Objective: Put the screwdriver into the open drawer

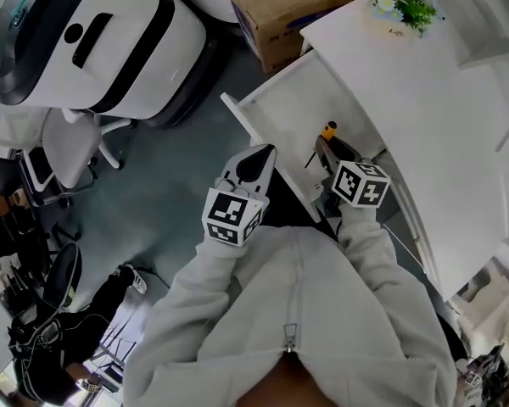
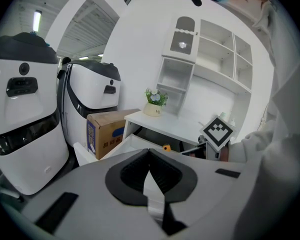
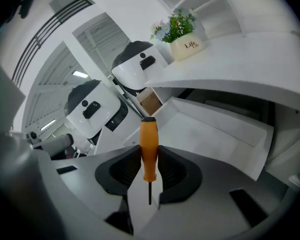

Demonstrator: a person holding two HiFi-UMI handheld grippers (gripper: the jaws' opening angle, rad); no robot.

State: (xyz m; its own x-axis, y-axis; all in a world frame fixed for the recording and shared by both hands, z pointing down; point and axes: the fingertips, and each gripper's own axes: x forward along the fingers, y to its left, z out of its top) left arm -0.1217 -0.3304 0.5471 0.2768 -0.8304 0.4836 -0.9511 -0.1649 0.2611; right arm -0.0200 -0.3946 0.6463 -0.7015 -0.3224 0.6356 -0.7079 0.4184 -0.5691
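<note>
The screwdriver (image 3: 149, 149) has an orange handle and a thin dark shaft. My right gripper (image 3: 149, 159) is shut on the handle, whose end points away from the camera. In the head view the right gripper (image 1: 327, 147) holds the screwdriver (image 1: 329, 131) over the near end of the open white drawer (image 1: 305, 91). That drawer (image 3: 215, 129) lies just ahead and below in the right gripper view. My left gripper (image 1: 255, 159) hovers by the drawer's front panel. In the left gripper view the left gripper (image 2: 150, 155) is shut with nothing in it.
A white desk top (image 1: 424, 100) carries a flower pot (image 1: 397, 0). A cardboard box (image 1: 293, 11) stands on the floor beyond the drawer. Large white machines (image 1: 93, 41) and an office chair (image 1: 72, 147) stand to the left. Open shelves (image 2: 215, 59) rise behind the desk.
</note>
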